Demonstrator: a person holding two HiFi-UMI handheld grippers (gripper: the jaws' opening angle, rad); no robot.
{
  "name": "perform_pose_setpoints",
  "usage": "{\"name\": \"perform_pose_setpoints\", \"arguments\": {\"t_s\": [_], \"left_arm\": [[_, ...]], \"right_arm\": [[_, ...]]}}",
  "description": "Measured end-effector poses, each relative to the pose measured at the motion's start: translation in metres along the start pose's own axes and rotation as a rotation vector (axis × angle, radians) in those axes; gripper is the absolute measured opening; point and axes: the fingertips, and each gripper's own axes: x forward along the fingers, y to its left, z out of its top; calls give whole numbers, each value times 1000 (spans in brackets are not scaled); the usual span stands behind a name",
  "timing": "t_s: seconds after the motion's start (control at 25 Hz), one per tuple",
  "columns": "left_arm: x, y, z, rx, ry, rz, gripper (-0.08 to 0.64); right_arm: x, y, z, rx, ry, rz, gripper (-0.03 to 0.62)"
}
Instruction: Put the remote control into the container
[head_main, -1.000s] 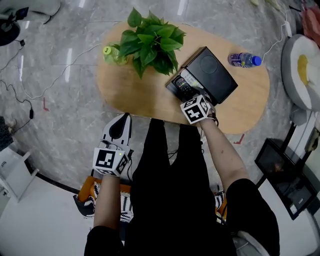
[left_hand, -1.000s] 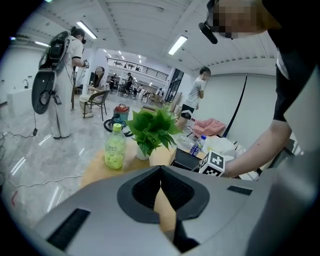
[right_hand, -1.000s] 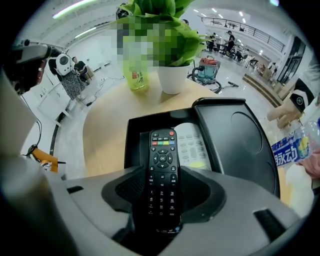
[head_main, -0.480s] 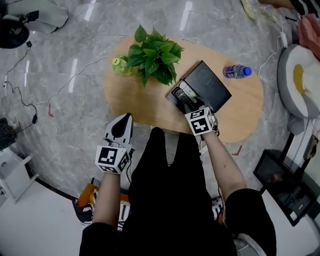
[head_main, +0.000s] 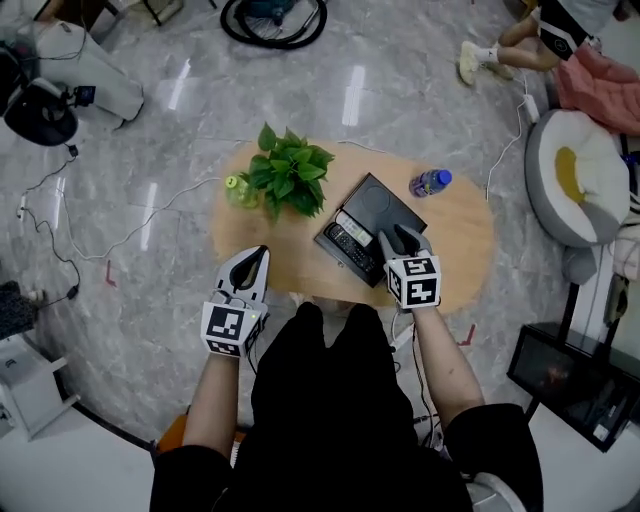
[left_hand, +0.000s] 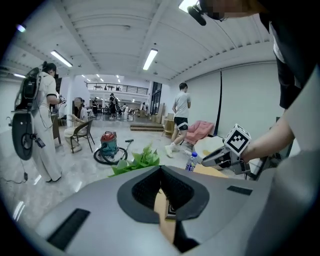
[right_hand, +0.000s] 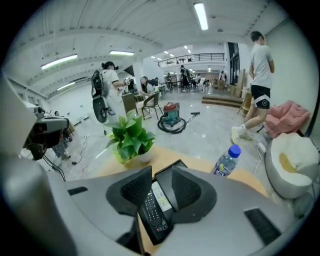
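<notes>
- A black container (head_main: 385, 205) was seen on the oval wooden worktop (head_main: 455, 240), close to its near edge and about midway along it.
- A black remote control (head_main: 349, 246) was found lying inside the container, along the container's near-left side, with a paler remote (head_main: 356, 228) just beside it.
- The right gripper (head_main: 399, 238) was held above the near edge of the worktop, just beside the container's near-right corner and pointing down toward it.
- Its fingers (right_hand: 131, 192) were released and partly apart. They had just been closing, and nothing was held between them. Only the container and its two remotes, lower down, were seen through the gap.
- The left gripper (head_main: 256, 256) was held at the near-left edge of the worktop, well apart from the container.
- Its fingers (left_hand: 144, 189) were clenched together with nothing between them.
- A leafy green plant (head_main: 288, 180) was seen toward the left end of the worktop, with a small yellow-green item (head_main: 235, 189) just beside it at the left edge.
- A water bottle (head_main: 430, 183) with a blue cap was seen near the far edge of the worktop, toward the right end and apart from the container.
</notes>
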Motion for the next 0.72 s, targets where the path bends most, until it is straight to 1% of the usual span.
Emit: {"name": "perform_pose_setpoints", "arguments": {"t_s": [0.08,0.2,0.28,0.4,0.48,0.6,0.72], "left_arm": [[-1,-5,14,21,-18,-5,6],[0,-19,33,66,-33,-22,6],[0,-25,46,69,-53,-26,6],[-1,-31,71,47,-102,-8,6],[0,-38,84,46,-130,-3,6],[3,-50,97,63,-162,-18,6],[0,-56,109,40,-194,-4,6]], "right_arm": [[-24,-9,16,24,-68,-20,115],[-62,-20,28,64,-148,-41,87],[-84,-22,34,71,-190,-43,72],[-107,-27,42,61,-239,-36,57],[-120,-34,51,48,-273,-32,41],[-137,-43,66,23,-324,-36,20],[-153,-50,81,-11,-375,-39,9]]}}
